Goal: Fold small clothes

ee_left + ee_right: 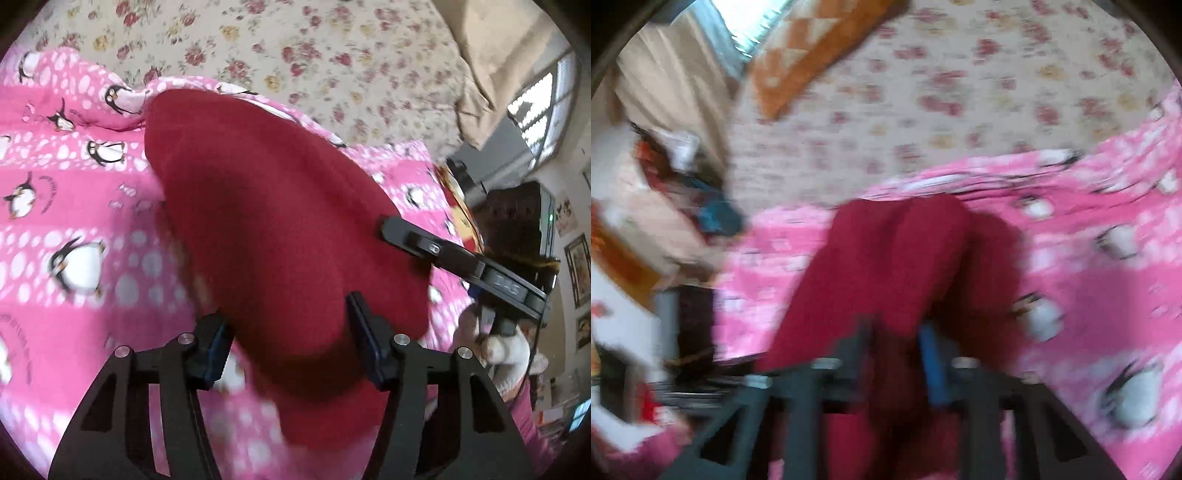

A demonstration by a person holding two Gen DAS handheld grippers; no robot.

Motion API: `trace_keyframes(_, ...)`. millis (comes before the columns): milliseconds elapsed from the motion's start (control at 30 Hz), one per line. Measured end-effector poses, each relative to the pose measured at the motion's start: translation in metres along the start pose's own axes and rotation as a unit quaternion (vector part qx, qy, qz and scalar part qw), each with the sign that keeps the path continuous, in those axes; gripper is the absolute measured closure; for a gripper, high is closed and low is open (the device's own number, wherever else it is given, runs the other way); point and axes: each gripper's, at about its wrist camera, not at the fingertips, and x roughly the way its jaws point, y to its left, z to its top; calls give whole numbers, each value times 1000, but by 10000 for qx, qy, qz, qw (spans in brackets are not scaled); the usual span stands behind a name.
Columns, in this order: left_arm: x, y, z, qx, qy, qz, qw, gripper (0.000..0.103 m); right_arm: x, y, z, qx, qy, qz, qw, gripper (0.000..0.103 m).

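A dark red garment lies on a pink penguin-print blanket. My left gripper is open above the garment's near edge, its fingers apart and empty. My right gripper reaches in from the right in the left wrist view, its tip at the garment's right edge. In the blurred right wrist view my right gripper is shut on a raised fold of the red garment, which drapes down from the jaws onto the blanket.
A cream floral bedsheet lies beyond the blanket. An orange patterned pillow and a beige cover lie at the far side. A window and a wall with pictures are at right.
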Motion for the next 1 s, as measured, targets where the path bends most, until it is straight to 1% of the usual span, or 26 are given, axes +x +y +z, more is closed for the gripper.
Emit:
trace_keyframes(67,-19,-6,-12,180,-150,151,9996,46,-6,24,-7,-414,36,-508,9978,82)
trace_keyframes(133,-26,-7,-14,179,-201,132,9996,46,-8,28,-13,-445,-13,-644,9969,82)
trace_keyframes(200,-27,-4,-14,103,-217,198,9995,46,-12,19,-14,-272,-233,-836,9959,82)
trace_keyframes(233,-27,-1,-13,63,-232,251,9994,46,-11,11,-12,-188,-313,-952,9948,76)
trace_keyframes(267,-27,3,-13,-3,-255,316,9992,46,-11,5,-12,-92,-323,-1000,9944,57)
trace_keyframes(333,-26,13,-14,-204,-276,367,9987,46,-9,-14,-10,255,-340,-944,9946,41)
trace_keyframes(400,-25,24,-16,-456,-294,359,9979,46,-4,-22,-8,346,-248,-888,9951,40)
trace_keyframes(467,-21,35,-19,-665,-291,393,9966,38,7,-26,-3,238,-97,-881,9958,25)
trace_keyframes(500,-19,38,-19,-719,-298,394,9962,29,11,-28,-1,190,-51,-911,9956,24)
trace_keyframes(533,-15,42,-20,-787,-314,370,9957,25,17,-30,2,136,10,-936,9955,24)
trace_keyframes(600,-6,49,-20,-957,-296,201,9948,24,28,-36,7,77,87,-871,9961,21)
trace_keyframes(633,-3,51,-20,-1003,-280,104,9945,24,34,-41,9,85,169,-816,9965,15)
trace_keyframes(700,6,54,-18,-1101,-261,-123,9935,24,50,-54,15,249,394,-623,9970,13)
trace_keyframes(733,10,54,-17,-1120,-252,-224,9931,21,55,-59,15,348,464,-466,9972,13)
trace_keyframes(767,15,53,-16,-1118,-224,-308,9930,19,61,-66,15,539,567,-74,9969,11)
trace_keyframes(800,20,52,-15,-1106,-193,-345,9931,17,63,-69,15,624,589,128,9962,10)
trace_keyframes(833,24,50,-13,-1081,-154,-332,9935,16,63,-69,15,620,566,213,9962,7)
trace_keyframes(867,31,48,-12,-1044,-87,-292,9941,16,63,-65,15,469,554,263,9970,6)
trace_keyframes(933,45,43,-8,-975,-6,-224,9950,14,66,-58,16,192,646,199,9975,6)
trace_keyframes(967,50,40,-6,-928,-24,-170,9955,14,71,-54,16,39,743,106,9972,5)
trace_keyframes(1000,52,38,-4,-883,-34,-143,9960,14,77,-51,15,-106,888,-73,9960,5)
